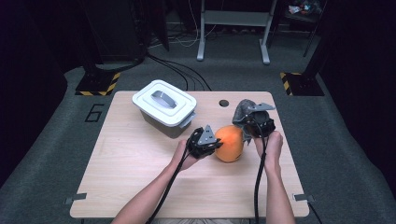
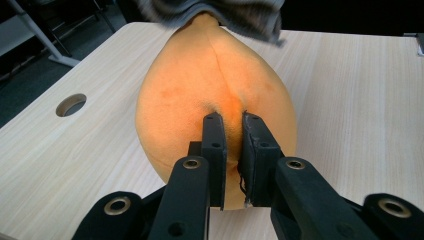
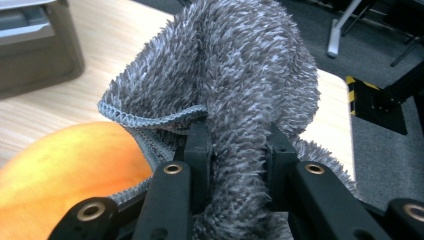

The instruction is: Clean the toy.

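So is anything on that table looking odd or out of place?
Nothing spilled or broken. The white lidded box sits askew to the table edges, and the left gripper pinches a fold of the soft orange toy.

The soft toy (image 1: 229,142) is orange, with darker orange in its crease. The fluffy cloth (image 3: 240,90) is grey with little white flecks. The box (image 1: 164,106) is grey with a white lid. The table (image 1: 140,163) is pale wood with thin lines. Both grippers have black jaws.
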`<state>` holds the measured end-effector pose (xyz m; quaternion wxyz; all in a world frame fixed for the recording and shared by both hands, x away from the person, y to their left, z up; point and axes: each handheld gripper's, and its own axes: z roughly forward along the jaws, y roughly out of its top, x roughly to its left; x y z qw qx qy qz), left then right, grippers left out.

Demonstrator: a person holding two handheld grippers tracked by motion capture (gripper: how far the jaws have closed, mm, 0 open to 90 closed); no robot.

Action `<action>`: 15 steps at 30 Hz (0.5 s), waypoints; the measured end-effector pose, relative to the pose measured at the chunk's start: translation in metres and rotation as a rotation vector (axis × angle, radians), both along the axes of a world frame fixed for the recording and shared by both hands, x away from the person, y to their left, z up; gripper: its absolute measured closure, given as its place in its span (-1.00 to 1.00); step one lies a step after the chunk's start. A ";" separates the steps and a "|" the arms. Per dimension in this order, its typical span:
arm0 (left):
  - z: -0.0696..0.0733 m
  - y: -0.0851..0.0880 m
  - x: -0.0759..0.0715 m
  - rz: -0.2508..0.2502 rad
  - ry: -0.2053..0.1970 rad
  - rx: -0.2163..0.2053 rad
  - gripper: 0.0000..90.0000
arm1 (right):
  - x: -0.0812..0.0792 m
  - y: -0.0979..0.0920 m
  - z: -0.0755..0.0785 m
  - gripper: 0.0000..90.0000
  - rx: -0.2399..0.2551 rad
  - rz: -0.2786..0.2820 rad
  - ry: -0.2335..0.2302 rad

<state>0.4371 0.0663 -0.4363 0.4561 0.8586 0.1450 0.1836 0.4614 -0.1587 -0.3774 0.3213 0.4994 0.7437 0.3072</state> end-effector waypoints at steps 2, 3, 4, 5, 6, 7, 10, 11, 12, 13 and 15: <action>0.000 0.001 0.001 0.003 0.001 0.001 0.81 | -0.004 -0.007 0.002 0.56 0.006 -0.011 -0.009; 0.000 0.001 0.001 0.003 0.001 0.001 0.81 | -0.007 -0.012 0.003 0.56 0.011 -0.010 -0.015; 0.000 0.001 0.001 0.002 0.001 0.000 0.81 | -0.010 -0.015 0.003 0.56 0.022 -0.019 -0.021; 0.000 0.000 0.001 0.003 0.001 0.000 0.81 | -0.013 -0.018 0.003 0.55 0.018 -0.020 -0.026; 0.000 0.000 0.001 0.005 -0.001 0.000 0.81 | -0.016 -0.021 0.003 0.55 0.026 -0.029 -0.021; 0.000 0.000 0.001 0.005 -0.001 0.000 0.81 | -0.018 -0.024 0.002 0.55 0.029 -0.028 -0.028; 0.000 0.000 0.001 0.008 0.005 -0.001 0.80 | -0.023 -0.030 -0.001 0.55 0.023 -0.033 -0.030; -0.001 0.001 0.002 0.011 0.005 -0.004 0.81 | -0.027 -0.035 -0.004 0.55 0.027 -0.040 -0.029; -0.001 0.001 0.002 0.013 0.005 -0.005 0.81 | -0.028 -0.037 -0.005 0.55 0.029 -0.043 -0.024; -0.001 0.001 0.002 0.013 0.005 -0.005 0.80 | -0.029 -0.039 -0.007 0.55 0.033 -0.047 -0.022; 0.000 0.001 0.002 0.013 0.005 -0.004 0.81 | -0.029 -0.040 -0.009 0.55 0.033 -0.052 -0.017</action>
